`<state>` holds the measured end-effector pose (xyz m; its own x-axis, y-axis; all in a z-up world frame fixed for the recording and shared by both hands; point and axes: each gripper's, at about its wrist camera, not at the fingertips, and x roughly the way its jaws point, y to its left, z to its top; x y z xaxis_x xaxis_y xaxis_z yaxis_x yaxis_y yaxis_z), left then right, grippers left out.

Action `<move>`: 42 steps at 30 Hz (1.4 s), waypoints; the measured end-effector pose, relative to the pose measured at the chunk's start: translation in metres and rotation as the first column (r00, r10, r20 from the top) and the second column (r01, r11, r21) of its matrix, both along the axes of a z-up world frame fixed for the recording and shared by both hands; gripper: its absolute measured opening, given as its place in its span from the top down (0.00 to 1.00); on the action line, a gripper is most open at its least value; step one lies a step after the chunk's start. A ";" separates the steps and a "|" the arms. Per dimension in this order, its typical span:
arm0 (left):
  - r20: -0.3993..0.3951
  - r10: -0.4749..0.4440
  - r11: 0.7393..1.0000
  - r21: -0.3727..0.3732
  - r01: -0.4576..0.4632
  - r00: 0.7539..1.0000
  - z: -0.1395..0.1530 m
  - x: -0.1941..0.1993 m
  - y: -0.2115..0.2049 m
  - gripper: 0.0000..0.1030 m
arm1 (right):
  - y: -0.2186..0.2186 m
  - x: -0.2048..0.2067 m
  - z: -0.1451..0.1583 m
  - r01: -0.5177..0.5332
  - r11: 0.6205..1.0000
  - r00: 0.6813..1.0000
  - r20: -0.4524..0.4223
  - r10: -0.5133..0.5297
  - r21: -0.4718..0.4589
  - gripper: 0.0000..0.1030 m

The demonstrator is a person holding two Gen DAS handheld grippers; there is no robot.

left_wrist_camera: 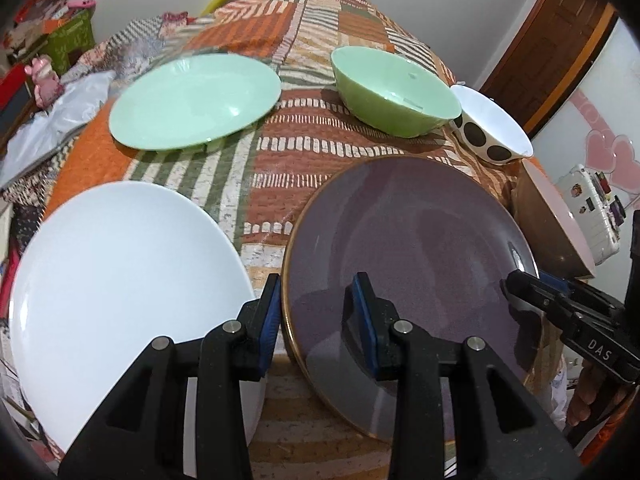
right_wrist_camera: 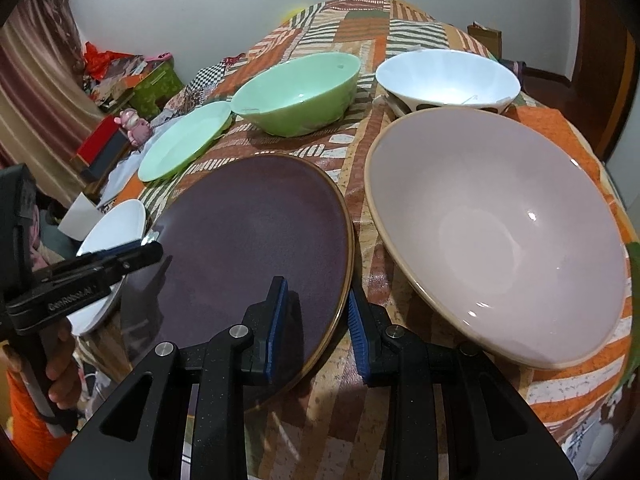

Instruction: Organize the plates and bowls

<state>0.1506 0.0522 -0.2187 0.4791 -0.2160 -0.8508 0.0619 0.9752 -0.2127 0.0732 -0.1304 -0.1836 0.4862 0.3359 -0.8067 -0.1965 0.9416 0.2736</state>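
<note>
The counter (left_wrist_camera: pixel 280 184) falls away at every edge under its quilted patchwork cloth, so what the top is made of stays hidden. The mauve bowl (right_wrist_camera: pixel 500 220) fills my right view. From the left only a slice of its brown outside shows. My own arms cover the near part of the dark purple plate (left_wrist_camera: pixel 408 248), which lies at the front between the white plate (left_wrist_camera: pixel 120 272) and the mauve bowl. The white plate runs off the lower left, half behind my frame.

My left gripper (left_wrist_camera: pixel 316 320) straddles the purple plate's left rim, the jaws narrow. I cannot tell whether the pads press. My right gripper (right_wrist_camera: pixel 316 320) is clamped on the opposite rim, one blue ribbed pad over the plate's face and one outside it.

The mauve bowl is wide, glossy and sandy at the lip. The purple plate is flat, speckled matte and edged with a thin gold line. The white plate is smooth and plain. At the back, the pale green plate (left_wrist_camera: pixel 192 100) is shallow and shiny. The green bowl (left_wrist_camera: pixel 392 92) beside it is deep and rounded. The smallest bowl (left_wrist_camera: pixel 492 128) is white inside and has dark spots outside.
</note>
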 end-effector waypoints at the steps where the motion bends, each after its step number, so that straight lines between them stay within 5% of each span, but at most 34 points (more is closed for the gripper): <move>1: 0.018 0.003 1.000 0.005 -0.003 1.000 0.004 -0.003 0.000 0.67 | -0.001 -0.001 0.001 0.001 1.000 1.000 0.003 -0.001 -0.005 0.74; 6: 0.058 0.003 1.000 0.004 -0.003 0.998 0.019 -0.010 0.001 0.66 | -0.003 -0.006 0.008 0.010 1.000 1.000 0.019 -0.010 -0.005 0.73; 16: 0.168 0.050 0.998 0.029 -0.055 0.985 0.054 -0.036 0.002 0.50 | 0.008 -0.017 0.041 -0.033 0.999 0.992 0.120 0.031 0.014 0.65; 22: 0.245 0.083 0.994 0.050 -0.098 0.966 0.079 -0.055 0.010 0.40 | 0.023 -0.017 0.055 -0.066 0.997 0.984 0.165 0.061 0.026 0.52; 35: 0.290 0.190 0.975 0.059 -0.216 0.938 0.096 -0.082 0.057 0.22 | 0.078 -0.009 0.066 -0.213 0.977 0.957 0.201 0.208 0.006 0.52; 39: 0.288 0.219 0.964 0.082 -0.252 0.932 0.092 -0.085 0.076 0.21 | 0.096 -0.004 0.063 -0.258 0.966 0.949 0.188 0.253 0.005 0.39; 42: 0.272 0.248 0.956 0.085 -0.280 0.930 0.085 -0.086 0.094 0.21 | 0.112 -0.002 0.059 -0.288 0.957 0.941 0.181 0.286 -0.017 0.39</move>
